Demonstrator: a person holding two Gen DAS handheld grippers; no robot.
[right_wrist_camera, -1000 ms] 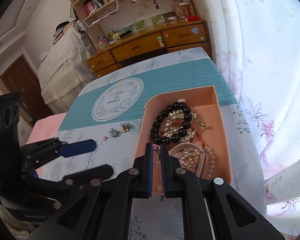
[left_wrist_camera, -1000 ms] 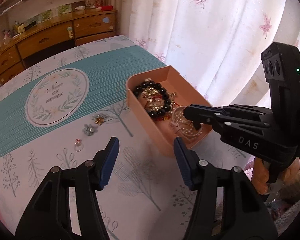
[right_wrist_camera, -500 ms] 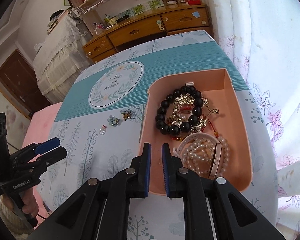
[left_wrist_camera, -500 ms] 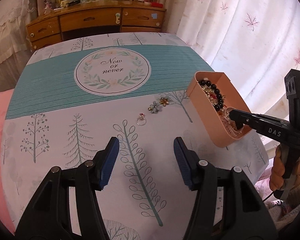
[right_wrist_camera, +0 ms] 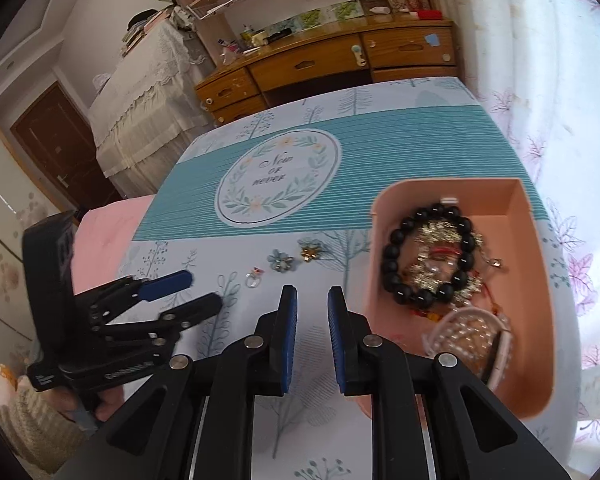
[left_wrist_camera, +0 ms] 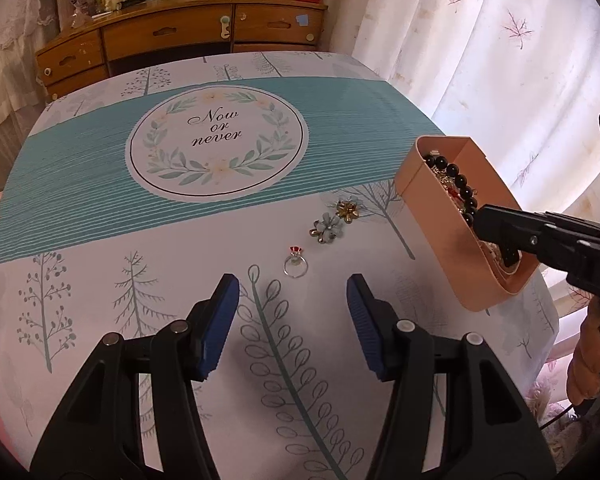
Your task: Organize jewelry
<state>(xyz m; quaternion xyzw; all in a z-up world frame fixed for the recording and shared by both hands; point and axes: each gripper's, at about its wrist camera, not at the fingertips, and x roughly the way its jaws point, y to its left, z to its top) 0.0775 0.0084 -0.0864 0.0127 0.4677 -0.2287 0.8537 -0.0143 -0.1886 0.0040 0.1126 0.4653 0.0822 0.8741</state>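
Observation:
A pink box [right_wrist_camera: 536,280] [left_wrist_camera: 432,224] on the table's right side holds a black bead bracelet [right_wrist_camera: 396,276], gold chains and a pearl bracelet [right_wrist_camera: 468,332]. A silver ring with a red stone [left_wrist_camera: 295,264] [right_wrist_camera: 254,278], a blue flower brooch [left_wrist_camera: 327,229] [right_wrist_camera: 281,260] and a gold flower brooch [left_wrist_camera: 348,210] [right_wrist_camera: 310,252] lie on the cloth left of the box. My left gripper [left_wrist_camera: 292,312] [right_wrist_camera: 180,292] is open and empty, just short of the ring. My right gripper [right_wrist_camera: 312,332] is slightly open and empty; in the left wrist view its fingers [left_wrist_camera: 500,228] hang over the box.
The table carries a teal and white cloth with a "Now or never" wreath [left_wrist_camera: 216,140]. A wooden dresser [left_wrist_camera: 180,36] stands behind the table. Curtains [left_wrist_camera: 480,40] hang along the right. A pink surface [right_wrist_camera: 104,236] borders the table's left edge.
My left gripper has swung left from the box to face the ring and brooches. My right gripper has opened a little and drawn back toward the box's near left edge.

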